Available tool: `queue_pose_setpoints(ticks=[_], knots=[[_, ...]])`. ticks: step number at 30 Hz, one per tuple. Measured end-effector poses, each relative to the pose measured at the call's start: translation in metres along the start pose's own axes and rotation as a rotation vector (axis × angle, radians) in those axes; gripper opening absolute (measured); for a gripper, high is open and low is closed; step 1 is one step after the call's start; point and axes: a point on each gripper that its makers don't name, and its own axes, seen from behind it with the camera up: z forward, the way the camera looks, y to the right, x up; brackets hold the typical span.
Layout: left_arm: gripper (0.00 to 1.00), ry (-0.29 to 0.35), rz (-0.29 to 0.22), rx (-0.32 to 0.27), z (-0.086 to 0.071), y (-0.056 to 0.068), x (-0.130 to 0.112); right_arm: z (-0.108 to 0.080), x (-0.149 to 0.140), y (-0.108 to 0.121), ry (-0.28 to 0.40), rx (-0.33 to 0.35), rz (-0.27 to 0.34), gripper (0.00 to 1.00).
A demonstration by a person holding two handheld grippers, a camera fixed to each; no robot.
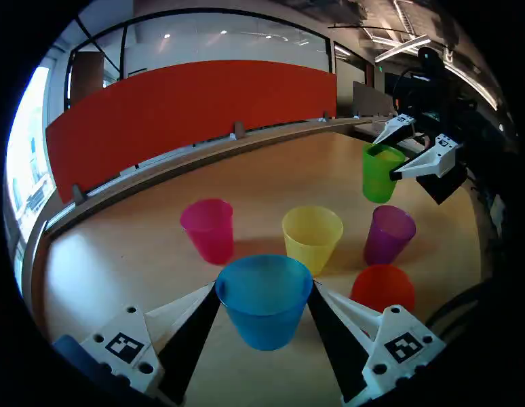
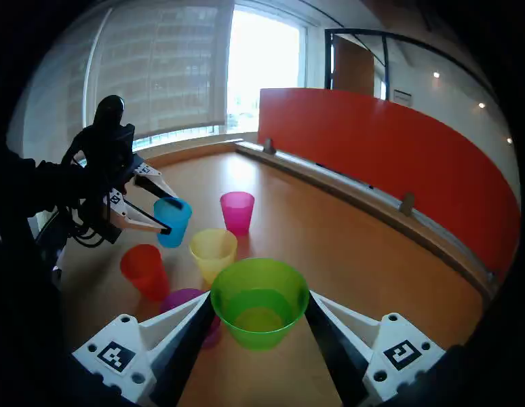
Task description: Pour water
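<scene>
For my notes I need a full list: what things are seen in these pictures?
blue cup: 1, blue, held by the left gripper.
green cup: 1, green, held by the right gripper.
other cups: 4, standing on the table: pink cup, yellow cup, purple cup, red cup.
table: 1, light wood, under the cups.
panel: 1, red, along the table's far edge.
grippers: 2, white and black, each shut on its cup.

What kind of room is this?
Probably an office or meeting room: a long wooden table, a red divider panel standing along its far edge, and a black-framed glass wall behind it.
</scene>
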Motion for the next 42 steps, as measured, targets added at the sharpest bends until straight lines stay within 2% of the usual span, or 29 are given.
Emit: queue_pose_setpoints(ticks=[27,42], knots=[[0.87,-0.038,0.01,-0.034,0.014,0.005,-0.009,0.02,-0.036,0.01,-0.087,0.007,0.02,0.92],[0.87,-0.026,0.018,-0.047,0.013,0.012,-0.013,0.026,-0.046,0.009,-0.105,0.018,0.018,0.92]])
